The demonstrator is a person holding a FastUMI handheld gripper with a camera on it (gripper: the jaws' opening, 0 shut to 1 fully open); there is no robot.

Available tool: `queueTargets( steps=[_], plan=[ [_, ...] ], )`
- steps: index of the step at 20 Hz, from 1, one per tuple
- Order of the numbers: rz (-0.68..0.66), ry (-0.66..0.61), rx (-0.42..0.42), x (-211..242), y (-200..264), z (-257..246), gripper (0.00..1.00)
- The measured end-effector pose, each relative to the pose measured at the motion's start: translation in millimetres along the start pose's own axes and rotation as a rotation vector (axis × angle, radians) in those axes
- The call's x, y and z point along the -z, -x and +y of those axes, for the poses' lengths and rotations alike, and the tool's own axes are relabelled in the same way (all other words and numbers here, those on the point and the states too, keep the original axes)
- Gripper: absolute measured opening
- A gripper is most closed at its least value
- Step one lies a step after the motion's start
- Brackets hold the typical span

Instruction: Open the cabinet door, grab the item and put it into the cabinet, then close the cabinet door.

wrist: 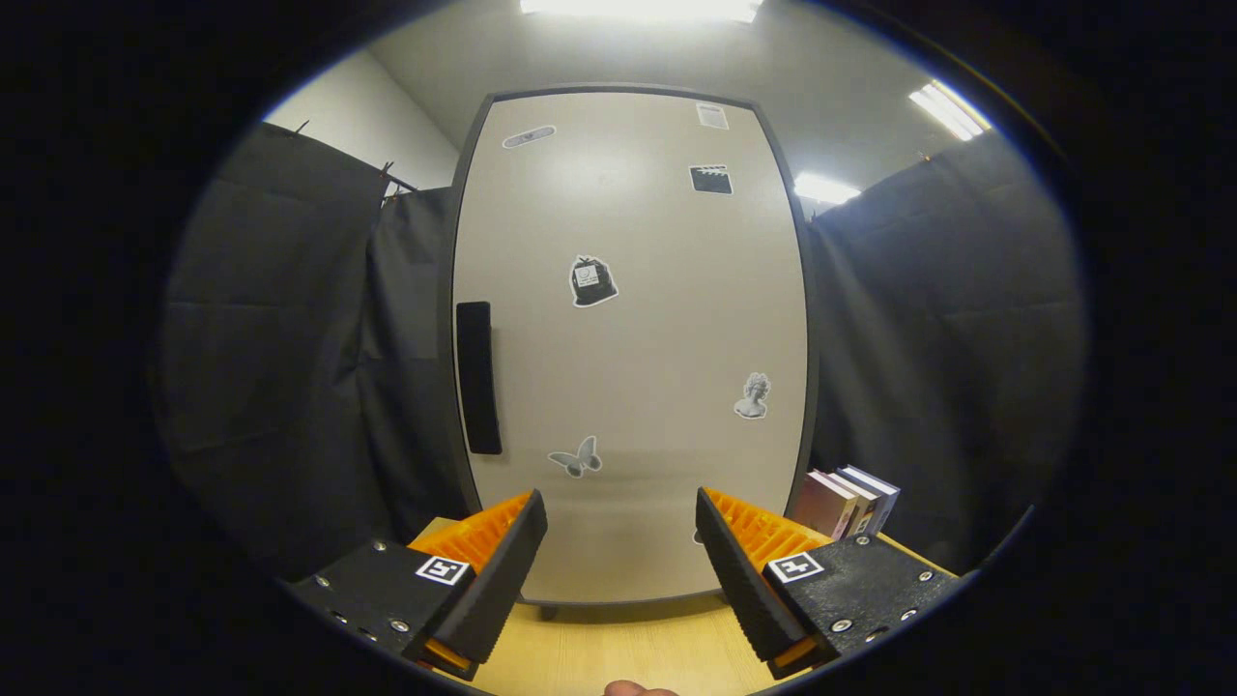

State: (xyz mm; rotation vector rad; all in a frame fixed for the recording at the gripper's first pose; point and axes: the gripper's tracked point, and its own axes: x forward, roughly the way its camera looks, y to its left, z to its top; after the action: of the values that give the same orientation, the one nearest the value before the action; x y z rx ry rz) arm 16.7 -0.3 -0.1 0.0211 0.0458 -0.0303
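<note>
My spread, empty jaws cover the cabinet door's (pixel 628 338) lower corners; the books (pixel 850 503) at four o'clock are partly hidden, their titles too small to read.

Cabinet door (pixel 628 338): smooth, matt, laminate-like panel with a faint soft sheen near its top; closed. Handle (pixel 478 377): matt, plastic-looking strip. Stickers (pixel 591 281): flat printed paper or vinyl, slightly glossy. Table (pixel 618 648): light wood-grain surface, smooth, low sheen. Booth wall (pixel 290 367): matt woven cloth, creased. Books (pixel 846 501): paper, smooth covers. Gripper (pixel 621 541): fingers spread apart, holding nothing; inner faces ribbed and matt, bodies matt plastic with metal screws.
</note>
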Motion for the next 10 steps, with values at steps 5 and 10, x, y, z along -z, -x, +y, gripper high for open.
queueTargets(
  steps=[5,10],
  plan=[
    [-0.001,0.008,0.000,-1.3,-2.7,1.3,0.96],
    [0.000,0.009,-0.008,-4.2,-6.4,5.6,0.96]
  ],
)
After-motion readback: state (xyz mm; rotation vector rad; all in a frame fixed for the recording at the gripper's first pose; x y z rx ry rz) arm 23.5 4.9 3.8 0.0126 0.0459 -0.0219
